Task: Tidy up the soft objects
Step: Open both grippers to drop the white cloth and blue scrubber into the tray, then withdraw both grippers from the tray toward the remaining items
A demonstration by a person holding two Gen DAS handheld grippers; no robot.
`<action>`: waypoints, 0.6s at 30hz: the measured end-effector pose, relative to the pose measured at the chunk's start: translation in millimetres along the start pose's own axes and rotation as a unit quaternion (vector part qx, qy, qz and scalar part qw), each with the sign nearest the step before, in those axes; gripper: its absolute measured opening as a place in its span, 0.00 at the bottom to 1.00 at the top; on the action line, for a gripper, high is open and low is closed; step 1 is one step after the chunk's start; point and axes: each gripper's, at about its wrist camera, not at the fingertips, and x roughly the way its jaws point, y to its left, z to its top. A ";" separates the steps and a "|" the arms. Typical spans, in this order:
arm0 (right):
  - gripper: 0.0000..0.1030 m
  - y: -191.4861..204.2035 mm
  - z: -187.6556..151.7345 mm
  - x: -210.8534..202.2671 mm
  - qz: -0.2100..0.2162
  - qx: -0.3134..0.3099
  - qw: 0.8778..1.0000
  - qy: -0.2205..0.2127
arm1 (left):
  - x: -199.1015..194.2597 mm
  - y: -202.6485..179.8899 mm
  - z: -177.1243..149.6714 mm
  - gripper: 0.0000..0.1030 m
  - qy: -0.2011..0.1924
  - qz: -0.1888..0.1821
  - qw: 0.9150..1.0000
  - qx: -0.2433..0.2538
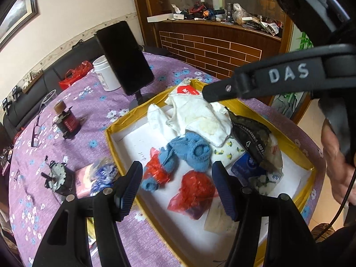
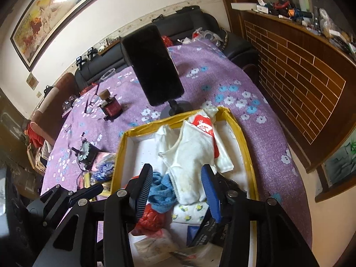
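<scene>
Both claws hang part-open and empty: the left claw (image 1: 176, 185) over the red plastic bag (image 1: 195, 191) and blue fuzzy cloth (image 1: 191, 151), the right claw (image 2: 176, 188) over the white cloth (image 2: 191, 155). All of these lie in the yellow-rimmed box (image 1: 111, 133) on the purple-clothed bench (image 1: 66, 115), along with a dark packet (image 1: 249, 131) and tissue packs. Most soft things look gathered in; a pink pack (image 1: 83, 181) and blue-white bag (image 1: 104, 171) just outside the box seem left to do
</scene>
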 end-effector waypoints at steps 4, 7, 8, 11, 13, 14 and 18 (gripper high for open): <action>0.52 12.4 -0.3 -4.8 0.006 -0.002 1.000 -0.008 | -10.8 11.0 -5.9 0.62 -0.006 0.006 1.000 -0.011; 0.52 22.8 -0.6 -5.8 0.012 -0.004 1.000 -0.010 | -20.8 19.8 -10.0 0.62 -0.012 0.009 1.000 -0.020; 0.52 27.1 -0.9 -5.9 0.014 -0.006 1.000 -0.010 | -24.3 22.9 -11.6 0.62 -0.014 0.011 1.000 -0.023; 0.52 37.1 -1.8 -6.0 0.019 -0.008 1.000 -0.011 | -35.2 33.9 -18.3 0.62 -0.020 0.014 0.999 -0.034; 0.52 44.7 -2.8 -5.6 0.023 -0.011 1.000 -0.010 | -43.1 41.9 -24.3 0.62 -0.023 0.018 0.999 -0.043; 0.52 48.7 -3.7 -5.4 0.025 -0.012 1.000 -0.010 | -46.8 45.6 -27.2 0.62 -0.024 0.020 0.998 -0.047; 0.52 63.3 -7.8 -3.5 0.030 -0.017 0.999 -0.007 | -55.9 63.9 -40.9 0.62 -0.023 0.026 0.997 -0.072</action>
